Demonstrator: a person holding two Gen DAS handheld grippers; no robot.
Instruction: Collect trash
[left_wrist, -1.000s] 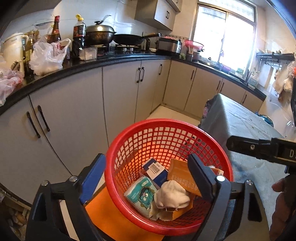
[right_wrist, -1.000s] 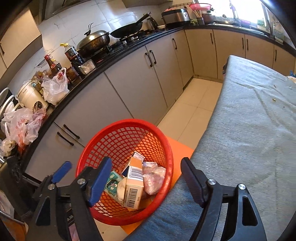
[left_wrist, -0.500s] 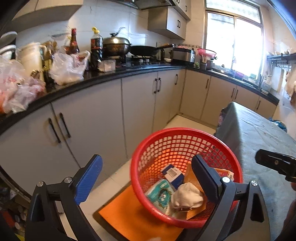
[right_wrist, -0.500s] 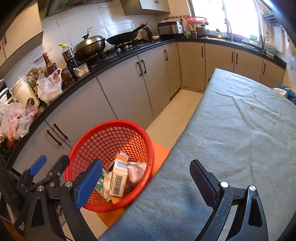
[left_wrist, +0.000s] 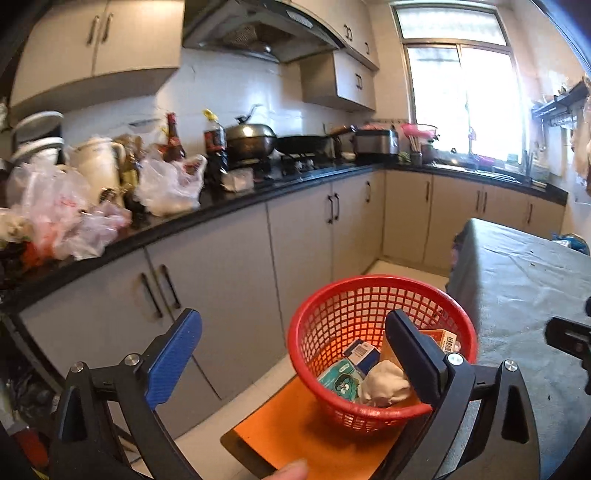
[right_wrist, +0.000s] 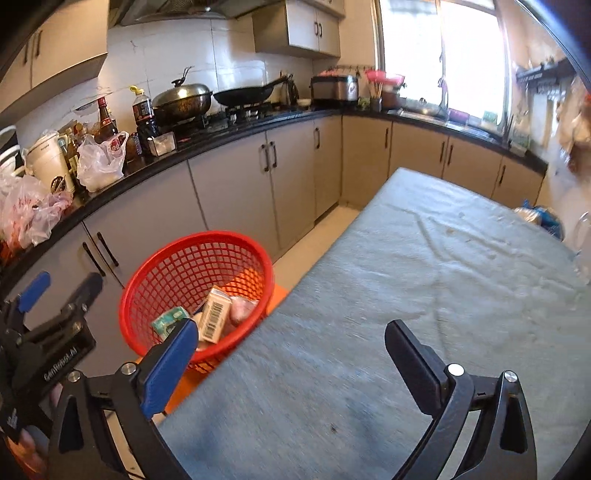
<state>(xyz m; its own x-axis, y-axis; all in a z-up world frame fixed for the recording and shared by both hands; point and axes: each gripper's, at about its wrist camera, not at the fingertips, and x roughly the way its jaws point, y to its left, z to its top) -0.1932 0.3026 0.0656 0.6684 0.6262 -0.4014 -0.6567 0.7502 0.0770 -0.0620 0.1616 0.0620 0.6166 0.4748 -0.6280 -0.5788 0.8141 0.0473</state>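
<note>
A red mesh basket (left_wrist: 325, 317) stands on an orange stool (left_wrist: 295, 432) beside the grey-covered table (right_wrist: 424, 295). It holds trash: a teal packet (left_wrist: 338, 378), a white crumpled wad (left_wrist: 384, 382), a blue carton (left_wrist: 360, 350) and an orange box (left_wrist: 445, 338). The basket also shows in the right wrist view (right_wrist: 173, 273) with a barcoded carton (right_wrist: 214, 319). My left gripper (left_wrist: 291, 354) is open and empty, back from the basket. My right gripper (right_wrist: 291, 362) is open and empty above the table's near edge.
A black counter (left_wrist: 221, 206) with grey cabinets runs along the left and the far wall, crowded with plastic bags (left_wrist: 166, 184), bottles, a kettle, a wok and pans. The left gripper shows at the far left of the right wrist view (right_wrist: 48, 325).
Both grippers have pulled back and tilted up from the basket, which now looks smaller and lower in both views. The trash in it lies as before.
</note>
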